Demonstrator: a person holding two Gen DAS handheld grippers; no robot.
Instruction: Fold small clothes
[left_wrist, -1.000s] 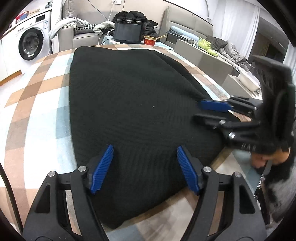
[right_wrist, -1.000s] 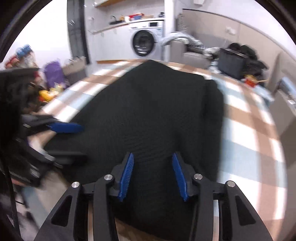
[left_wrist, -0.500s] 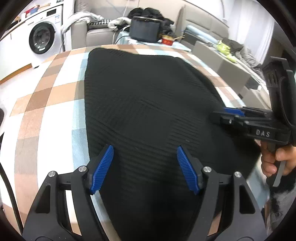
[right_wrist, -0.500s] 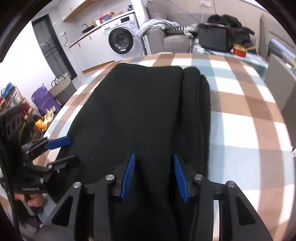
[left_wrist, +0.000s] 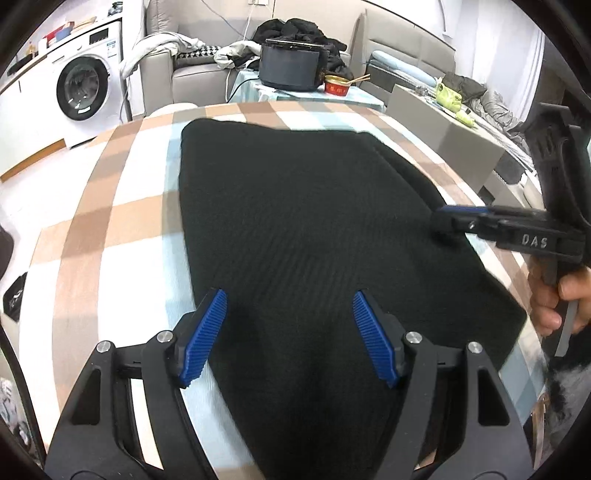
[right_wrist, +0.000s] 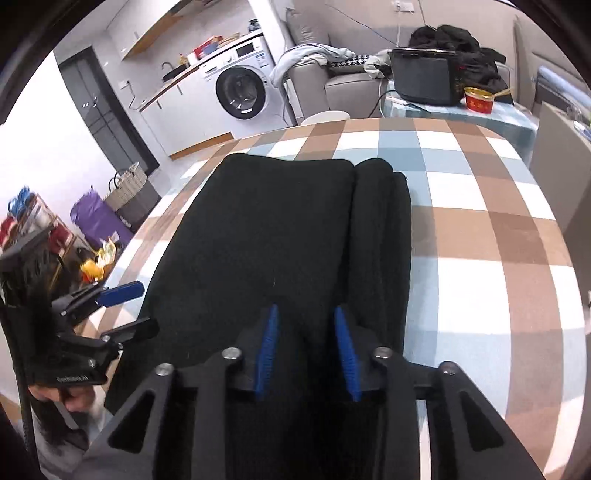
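Flat on the checked tablecloth (right_wrist: 480, 206) lies the black knit garment (left_wrist: 314, 221) — one long side folded in. Left gripper (left_wrist: 288, 332) hovers spread above its near edge; right gripper (right_wrist: 306, 350) — narrower, empty — above the folded side.

We see a white washing machine (right_wrist: 240, 90) under a counter, a grey sofa (left_wrist: 192, 74) heaped with clothes, a dark doorway (right_wrist: 99, 110), and a checked tablecloth (right_wrist: 480, 206) brightly lit.

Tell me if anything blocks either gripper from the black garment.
Nothing visible does. The left gripper and right gripper hang right over the black garment, with only bare checked cloth around it.
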